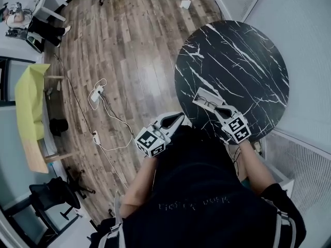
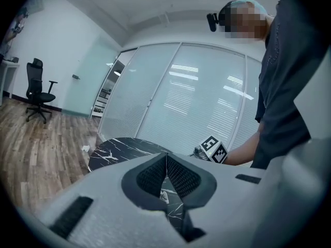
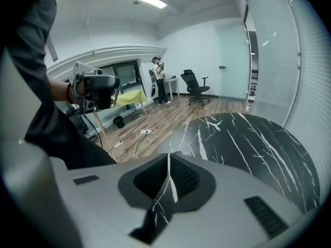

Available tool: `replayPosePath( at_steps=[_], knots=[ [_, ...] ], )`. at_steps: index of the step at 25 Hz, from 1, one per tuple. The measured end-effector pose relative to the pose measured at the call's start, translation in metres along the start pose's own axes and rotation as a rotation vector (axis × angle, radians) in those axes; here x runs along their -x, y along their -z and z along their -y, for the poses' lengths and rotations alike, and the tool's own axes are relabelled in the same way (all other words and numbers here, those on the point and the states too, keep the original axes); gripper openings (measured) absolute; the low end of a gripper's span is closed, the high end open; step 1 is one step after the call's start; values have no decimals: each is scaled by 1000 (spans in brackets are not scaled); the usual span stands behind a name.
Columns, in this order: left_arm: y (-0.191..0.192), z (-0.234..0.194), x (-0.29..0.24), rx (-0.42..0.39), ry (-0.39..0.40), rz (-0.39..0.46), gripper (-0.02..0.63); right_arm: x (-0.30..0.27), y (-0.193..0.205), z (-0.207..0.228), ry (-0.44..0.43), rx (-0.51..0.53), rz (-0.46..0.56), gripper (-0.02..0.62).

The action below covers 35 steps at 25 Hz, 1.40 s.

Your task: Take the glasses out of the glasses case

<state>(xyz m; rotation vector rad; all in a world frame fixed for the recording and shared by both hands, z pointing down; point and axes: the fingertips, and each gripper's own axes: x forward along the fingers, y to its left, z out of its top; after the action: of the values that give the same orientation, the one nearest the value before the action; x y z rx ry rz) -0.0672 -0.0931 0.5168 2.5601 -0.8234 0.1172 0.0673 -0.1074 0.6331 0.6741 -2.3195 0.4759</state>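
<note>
Although the glasses case [image 1: 201, 96] seems to be lying open on the round black bench [image 1: 243, 50], the glasses [image 1: 211, 105] are not yet taken out, so the job is judged to be only at its start. The glasses are seen resting in or on the pale case, near the bench edge closest to the person. Which of the two it is cannot be told, because they are so small in the head view. The right tongs [image 1: 220, 109] are held just beside the case, with the tips pointed at the glasses. They are pressed together with nothing between them, as is shown in the right gripper view. The left tongs [image 1: 179, 116] are held off the bench, out over the wooden floor [image 1: 129, 50], apart from the case. They are pressed together too, and nothing is pinched. Nearly all of the job is thought to be left: one pair of tongs must be spread, the glasses must be pinched, and they must be lifted clear of the case.
</note>
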Motion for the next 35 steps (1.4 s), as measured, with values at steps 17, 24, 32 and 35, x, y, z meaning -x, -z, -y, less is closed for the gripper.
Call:
replayPosePath(
  at_steps=[17,24,32,35],
  knots=[
    [9,-4,3,27,-31,-19,20,-52,36,14,-22,49,-156,34],
    [13,-5,-3,32,-11,-32,20,-74,44,16,-47,64,-217,34],
    [20,-11,-11,41,-4,-54,20,-89,56,18,-61,46,-264,34],
    [23,-14,-13,45,-4,-66,20,-95,60,20,-59,96,-295,34]
  ],
)
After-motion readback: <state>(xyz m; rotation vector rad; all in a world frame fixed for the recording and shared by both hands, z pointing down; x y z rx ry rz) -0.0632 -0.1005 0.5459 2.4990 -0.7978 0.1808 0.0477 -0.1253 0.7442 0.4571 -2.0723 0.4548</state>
